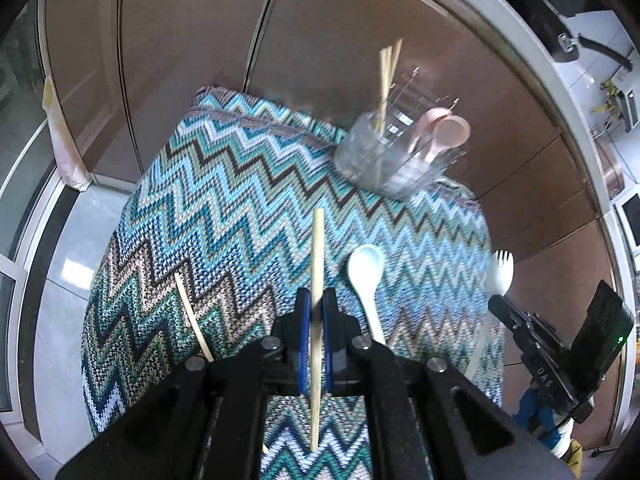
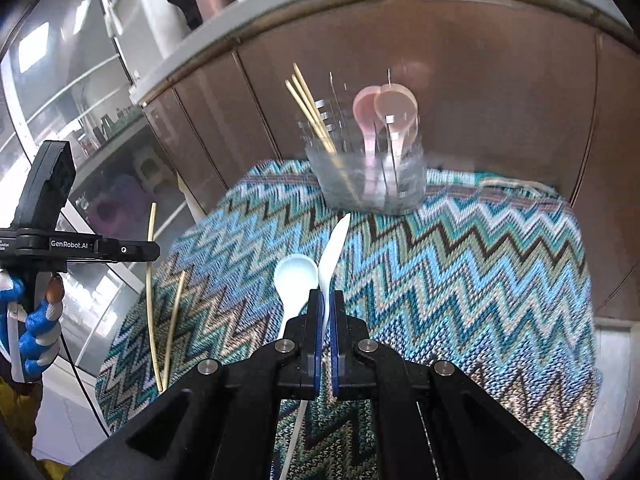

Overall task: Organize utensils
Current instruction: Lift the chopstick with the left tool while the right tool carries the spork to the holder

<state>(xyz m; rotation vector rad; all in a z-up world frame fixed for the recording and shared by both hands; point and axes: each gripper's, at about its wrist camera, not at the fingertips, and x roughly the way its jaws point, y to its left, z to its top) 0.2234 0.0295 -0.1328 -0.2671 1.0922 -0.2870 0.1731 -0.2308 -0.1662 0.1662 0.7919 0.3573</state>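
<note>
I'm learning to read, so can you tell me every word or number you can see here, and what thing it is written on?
"GenRobot.AI": white letters on the black body of the left gripper, seen from the right wrist camera.
"DAS": pale letters on the black body of the right gripper, seen from the left wrist camera; any letters beyond these are unclear.
Small print left of "GenRobot.AI" is too tiny to read.

A wooden chopstick is clamped between the blue pads of the left gripper, its ends sticking out ahead of and behind the jaws. A zigzag-patterned cloth is seen below, with a pale blue spoon and a second chopstick lying on it. A clear holder at the far edge is loaded with chopsticks and pink spoons. A white spork is gripped by the right gripper.
</note>
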